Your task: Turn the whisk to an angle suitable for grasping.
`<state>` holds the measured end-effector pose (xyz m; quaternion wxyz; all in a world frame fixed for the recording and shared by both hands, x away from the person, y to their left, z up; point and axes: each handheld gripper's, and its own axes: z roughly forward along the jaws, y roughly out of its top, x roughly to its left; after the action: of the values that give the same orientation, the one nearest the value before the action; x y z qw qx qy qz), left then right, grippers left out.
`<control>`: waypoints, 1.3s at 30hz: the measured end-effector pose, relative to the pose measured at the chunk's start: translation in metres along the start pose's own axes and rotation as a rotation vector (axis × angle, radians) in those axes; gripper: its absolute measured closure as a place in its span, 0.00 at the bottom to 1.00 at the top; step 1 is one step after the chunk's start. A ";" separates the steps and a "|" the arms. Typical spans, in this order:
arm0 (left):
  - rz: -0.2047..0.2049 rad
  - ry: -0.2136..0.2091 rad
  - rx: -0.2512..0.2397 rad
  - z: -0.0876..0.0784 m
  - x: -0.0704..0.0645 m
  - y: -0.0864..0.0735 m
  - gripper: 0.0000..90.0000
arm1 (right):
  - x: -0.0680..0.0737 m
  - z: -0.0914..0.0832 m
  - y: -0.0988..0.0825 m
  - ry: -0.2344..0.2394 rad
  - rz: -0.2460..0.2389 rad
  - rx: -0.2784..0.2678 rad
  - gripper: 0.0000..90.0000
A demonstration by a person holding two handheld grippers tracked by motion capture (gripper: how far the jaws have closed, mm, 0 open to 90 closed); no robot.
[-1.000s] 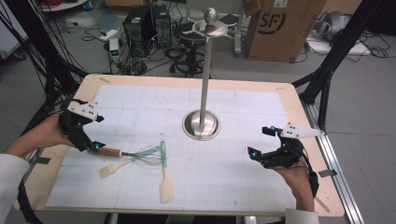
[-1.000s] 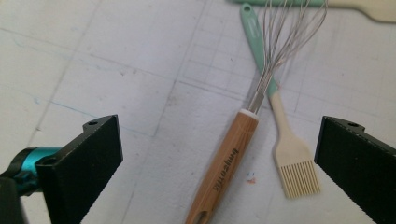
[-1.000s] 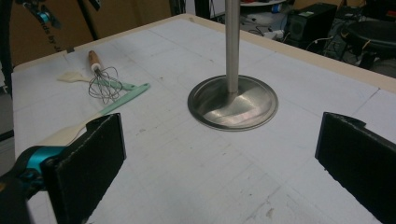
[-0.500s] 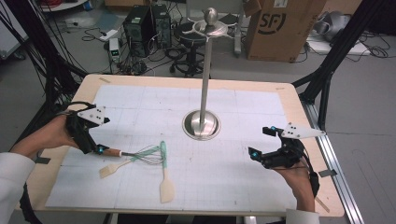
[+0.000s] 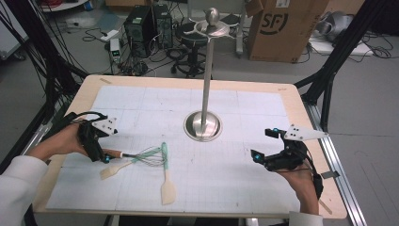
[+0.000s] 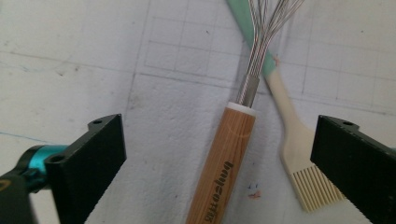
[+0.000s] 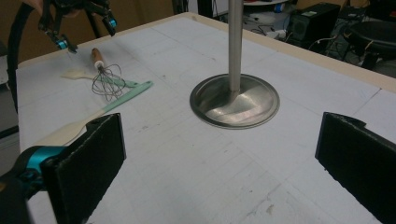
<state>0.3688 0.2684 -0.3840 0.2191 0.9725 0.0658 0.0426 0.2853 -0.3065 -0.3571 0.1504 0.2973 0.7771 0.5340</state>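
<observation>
Both tongs gape wide, the left tongs (image 6: 219, 154) straddling one whisk (image 6: 229, 158) beside two spatulas (image 5: 168, 181).

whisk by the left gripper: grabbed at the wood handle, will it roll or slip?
The whisk has a round, smooth wooden handle, so it could roll if nudged sideways. Its thin wire loops probably flex and look light. The left gripper stands open astride the handle; the wires lie across the brush, which might drag along.

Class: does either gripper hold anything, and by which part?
Nothing is held. The left gripper straddles the whisk's wooden handle, open; the right gripper is open.
</observation>
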 end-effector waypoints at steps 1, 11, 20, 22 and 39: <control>-0.008 -0.008 -0.004 0.002 0.000 0.000 0.09 | 0.000 0.000 0.000 0.000 0.001 0.002 0.00; -0.019 -0.057 0.010 0.012 0.000 -0.010 0.25 | 0.001 0.000 0.000 -0.005 0.001 0.003 0.00; -0.030 -0.063 0.056 0.019 0.001 -0.012 0.44 | 0.000 0.002 0.000 -0.006 0.000 0.002 0.00; -0.029 -0.066 0.064 0.020 0.001 -0.011 0.47 | 0.000 0.002 0.000 -0.007 0.004 0.004 0.00; 0.016 -0.083 0.103 0.024 0.001 -0.012 0.70 | -0.001 0.001 0.000 -0.005 0.012 -0.011 0.00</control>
<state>0.3708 0.2693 -0.4109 0.1708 0.9840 0.0507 0.0005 0.2861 -0.3063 -0.3573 0.1508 0.3021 0.7720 0.5385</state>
